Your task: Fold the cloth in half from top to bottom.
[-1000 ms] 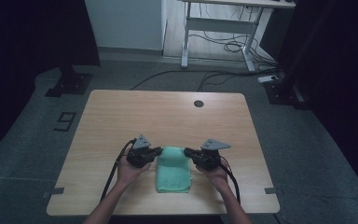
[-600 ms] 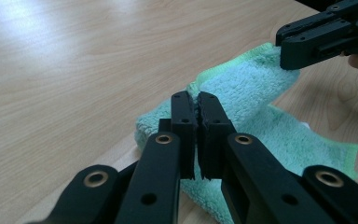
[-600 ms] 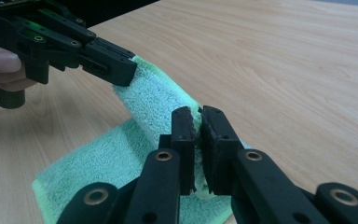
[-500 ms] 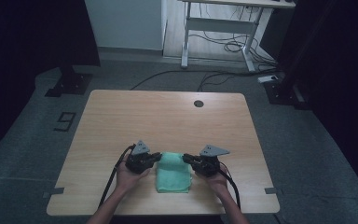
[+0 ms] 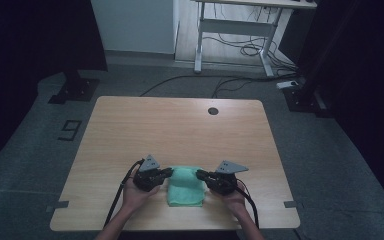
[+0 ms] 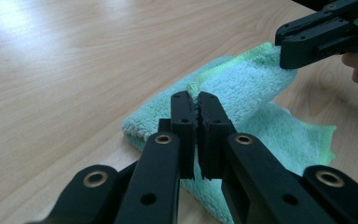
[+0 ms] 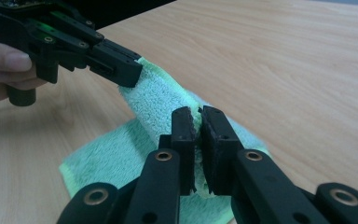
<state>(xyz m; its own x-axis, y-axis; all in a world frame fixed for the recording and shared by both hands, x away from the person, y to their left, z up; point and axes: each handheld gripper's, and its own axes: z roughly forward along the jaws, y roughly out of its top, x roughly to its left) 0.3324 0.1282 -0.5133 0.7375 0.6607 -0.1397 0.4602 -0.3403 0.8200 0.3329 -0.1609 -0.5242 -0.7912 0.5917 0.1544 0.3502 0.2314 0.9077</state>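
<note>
1. A green towel (image 5: 185, 186) lies on the wooden table (image 5: 180, 130), near the edge where the person sits.
2. The towel is soft and fluffy, with a brighter green hem.
3. In the high view, the left gripper (image 5: 166, 173) is at the towel's left side, and the right gripper (image 5: 202, 175) is at its right side.
4. The two grippers point at each other across the far edge of the towel.
5. A hand (image 5: 137, 192) holds the left gripper, and the other hand (image 5: 232, 197) holds the right one.
6. In the left gripper view, the left gripper (image 6: 196, 105) has its jaws pressed together on a fold of the towel (image 6: 242, 93). It is pinching the cloth.
7. That same view shows the right gripper (image 6: 286, 49) farther off, biting the far corner of the towel.
8. In the right gripper view, the right gripper (image 7: 197, 119) also has its jaws squeezed tight on the towel (image 7: 158, 100).
9. There the left gripper (image 7: 130, 70) is seen at the other corner, holding it too.
10. The edge of the towel between the two grippers is lifted up off the table, like a little bridge.
11. The rest of the towel lies flat on the table under it.
12. A small dark round hole (image 5: 213, 111) sits at the far side of the table, well apart from the towel.
13. Black cables (image 5: 120, 192) trail from the grippers toward the person.
</note>
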